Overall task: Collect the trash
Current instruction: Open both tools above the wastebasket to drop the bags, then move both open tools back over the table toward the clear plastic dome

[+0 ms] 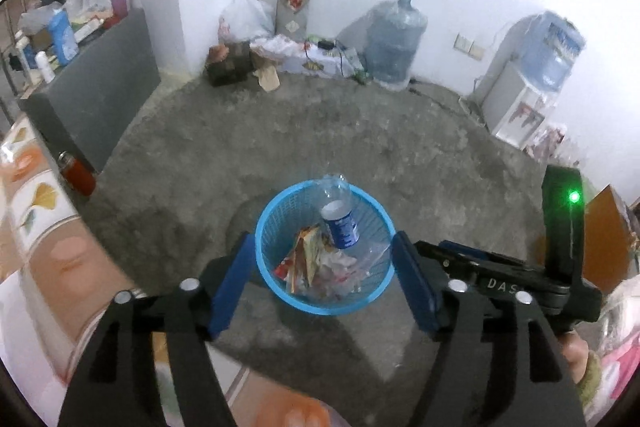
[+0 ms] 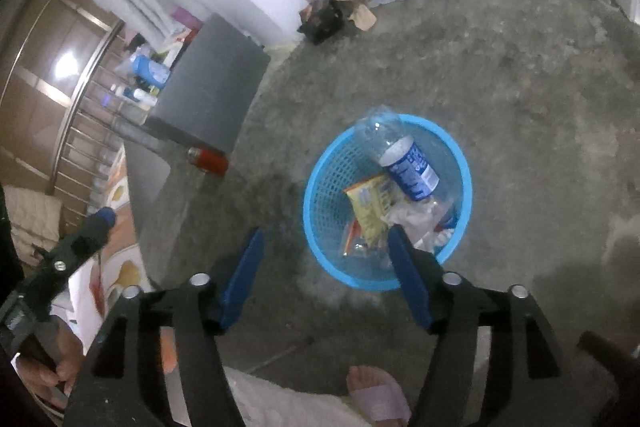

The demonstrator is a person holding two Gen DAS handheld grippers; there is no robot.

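Note:
A blue mesh basket (image 1: 320, 308) (image 2: 360, 282) stands on the concrete floor. Inside it a clear plastic bottle with a blue label (image 1: 340, 223) (image 2: 408, 167) leans on the far wall, beside a yellow snack wrapper (image 1: 308, 255) (image 2: 370, 207) and crumpled clear plastic (image 1: 340, 267) (image 2: 416, 219). My left gripper (image 1: 323, 247) hovers over the basket, open, with nothing between its blue pads. Open and empty too, my right gripper (image 2: 326, 233) hangs over the basket's near left side. Each gripper's body shows at the edge of the other's view.
A grey cabinet (image 1: 100, 99) (image 2: 208, 87) with a red flask (image 1: 78, 173) (image 2: 210, 161) at its foot stands on the left. Along the far wall are bags, a water jug (image 1: 394, 39) and a water dispenser (image 1: 528, 87). The person's foot (image 2: 376, 395) rests near the basket.

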